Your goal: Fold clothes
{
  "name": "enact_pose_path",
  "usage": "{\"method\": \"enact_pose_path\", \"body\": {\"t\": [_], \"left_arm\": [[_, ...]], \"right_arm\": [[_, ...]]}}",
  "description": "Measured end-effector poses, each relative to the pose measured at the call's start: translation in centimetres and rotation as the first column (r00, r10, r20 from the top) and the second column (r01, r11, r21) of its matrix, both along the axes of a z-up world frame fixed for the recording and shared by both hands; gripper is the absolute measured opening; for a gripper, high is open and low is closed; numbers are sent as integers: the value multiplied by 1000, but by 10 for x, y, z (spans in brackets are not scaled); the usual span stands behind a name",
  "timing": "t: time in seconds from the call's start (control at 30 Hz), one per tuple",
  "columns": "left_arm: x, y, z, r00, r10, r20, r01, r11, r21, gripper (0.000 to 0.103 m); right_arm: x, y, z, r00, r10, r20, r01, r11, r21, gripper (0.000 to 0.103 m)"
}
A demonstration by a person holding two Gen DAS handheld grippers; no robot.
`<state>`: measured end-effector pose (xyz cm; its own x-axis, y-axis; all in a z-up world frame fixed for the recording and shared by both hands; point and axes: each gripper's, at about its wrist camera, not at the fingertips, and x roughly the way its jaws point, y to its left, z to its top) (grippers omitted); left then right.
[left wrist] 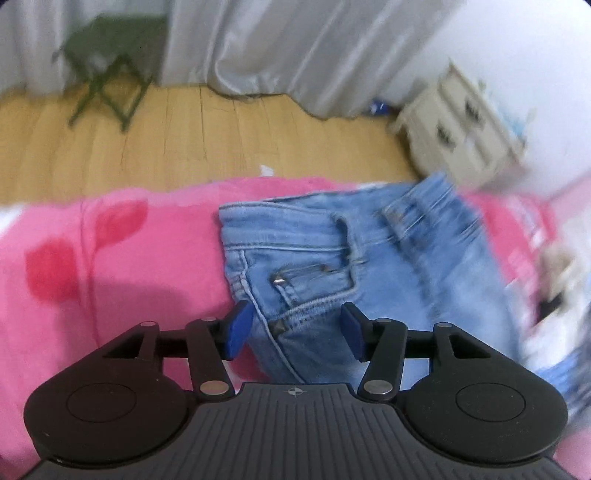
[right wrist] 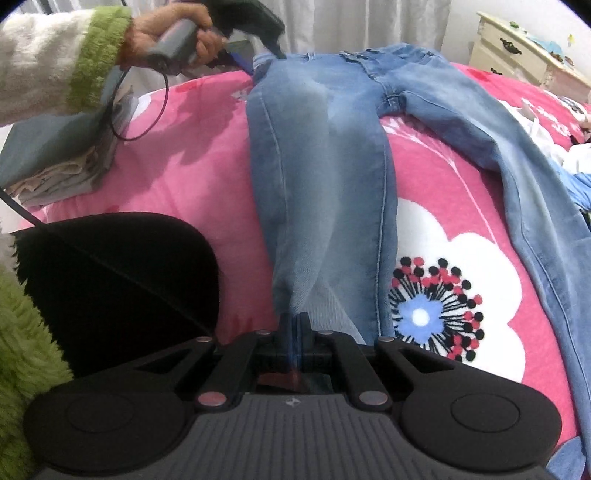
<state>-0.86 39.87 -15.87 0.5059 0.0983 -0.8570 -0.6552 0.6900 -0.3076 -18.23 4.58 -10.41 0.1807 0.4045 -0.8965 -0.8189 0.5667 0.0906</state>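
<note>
Denim in a washed light blue, the jeans (right wrist: 321,177) lie spread flat on a pink floral blanket (right wrist: 192,173), one leg running straight ahead of the right gripper (right wrist: 294,325) and the other leg angling away to that gripper's right. The right gripper's fingers are pressed together on the hem end of the near leg, the cloth pinched between them. At the far end of that leg, ahead and slightly left, the left gripper (right wrist: 258,59) sits at the waistband corner, held by the person's hand (right wrist: 173,33) in a white sleeve with a green fuzzy cuff.

From the left wrist view, the left gripper (left wrist: 293,328) has its blue-padded fingers (left wrist: 238,328) spread apart, straddling the pocket seam and rivets at the hip of the jeans (left wrist: 332,258); whether the pads touch the fabric is unclear. The waistband lies just ahead of it, near the blanket (left wrist: 110,266) edge.

Left of the right gripper, a stack of folded clothes (right wrist: 62,162) rests on the blanket. Beyond the blanket edge ahead of the left gripper are a wooden floor (left wrist: 207,136), a green folding stool (left wrist: 110,66) to the left, grey curtains (left wrist: 295,48), and a cream drawer cabinet (left wrist: 461,122) to the right, blurred.
</note>
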Motion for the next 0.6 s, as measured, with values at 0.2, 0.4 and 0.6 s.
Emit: {"method": "enact_pose_path", "body": {"t": [0.2, 0.4, 0.6], "left_arm": [[8, -22, -1, 996, -89, -28, 92, 976, 197, 14], [-9, -2, 36, 986, -10, 165, -25, 978, 205, 9], [4, 3, 5, 994, -76, 72, 55, 963, 264, 10]], "right_arm": [[4, -3, 2, 999, -41, -10, 41, 999, 25, 3], [8, 1, 28, 999, -16, 46, 13, 998, 65, 3], [5, 25, -3, 1000, 20, 14, -20, 999, 31, 3]]}}
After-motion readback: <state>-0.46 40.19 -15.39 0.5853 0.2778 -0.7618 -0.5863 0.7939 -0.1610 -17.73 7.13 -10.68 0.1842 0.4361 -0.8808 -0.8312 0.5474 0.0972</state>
